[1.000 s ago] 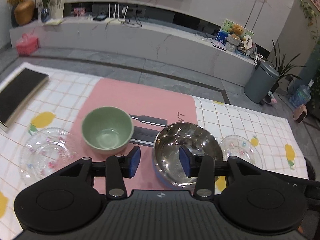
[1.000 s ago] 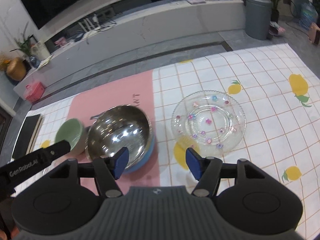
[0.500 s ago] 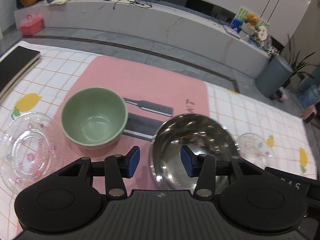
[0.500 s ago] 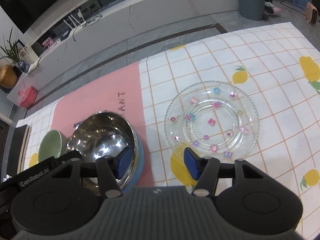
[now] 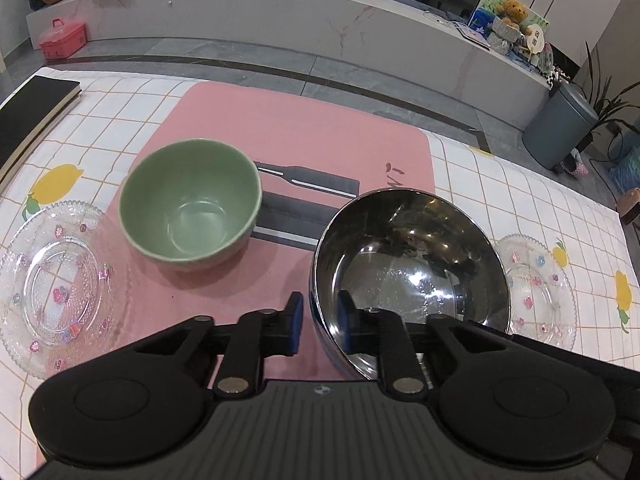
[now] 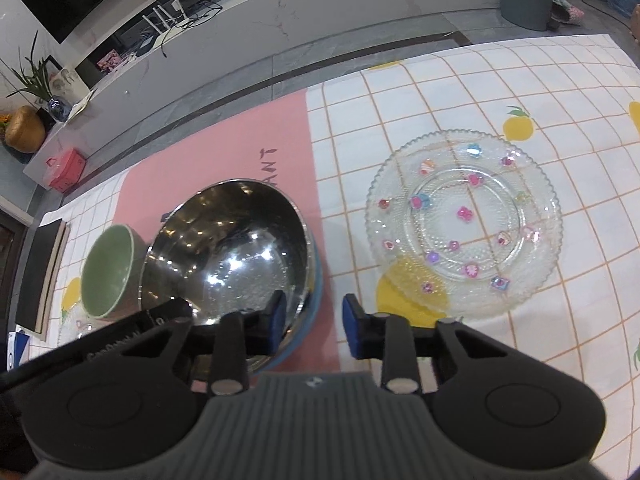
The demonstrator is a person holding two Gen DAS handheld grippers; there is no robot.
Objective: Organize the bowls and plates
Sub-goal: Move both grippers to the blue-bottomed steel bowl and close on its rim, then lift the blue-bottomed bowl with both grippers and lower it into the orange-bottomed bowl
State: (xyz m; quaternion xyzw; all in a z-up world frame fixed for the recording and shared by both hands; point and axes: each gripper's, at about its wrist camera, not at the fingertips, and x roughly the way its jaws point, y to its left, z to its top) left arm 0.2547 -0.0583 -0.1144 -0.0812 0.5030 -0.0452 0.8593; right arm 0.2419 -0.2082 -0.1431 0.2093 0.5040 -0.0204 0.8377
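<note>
A: How far along does the tidying look?

B: Early, I'd judge; nothing is gathered yet. The green bowl (image 5: 190, 204) sits by itself on the pink mat (image 5: 304, 132); one glass plate (image 5: 60, 292) lies at about nine o'clock from it on the table (image 5: 520, 184), and the other glass plate (image 6: 464, 220) is well apart, at three o'clock from the steel bowl (image 5: 404, 264). So the bowls still want nesting and the plates stacking.

A: And the steel bowl?

B: It rests inside a blue bowl (image 6: 314, 292), whose rim just peeks out beneath it in the right view. The left hand-held gripper (image 5: 319, 320) straddles its near rim, one pad outside and one inside, jaws drawn narrow; whether it is truly pinching the rim I cannot tell.

A: The other one?

B: The right hand-held gripper (image 6: 315, 322) hangs with its jaws apart and nothing between them, just beside the steel bowl at about five o'clock from it.

A: What are they made of?

B: The steel bowl is thin, mirror-bright and round-sided, likely slippery at the rim; the green bowl looks glazed, thick and deep; the plates are clear pressed glass, flat, with beaded scalloped edges and little coloured flowers; the table carries a soft checked cloth with lemons.
</note>
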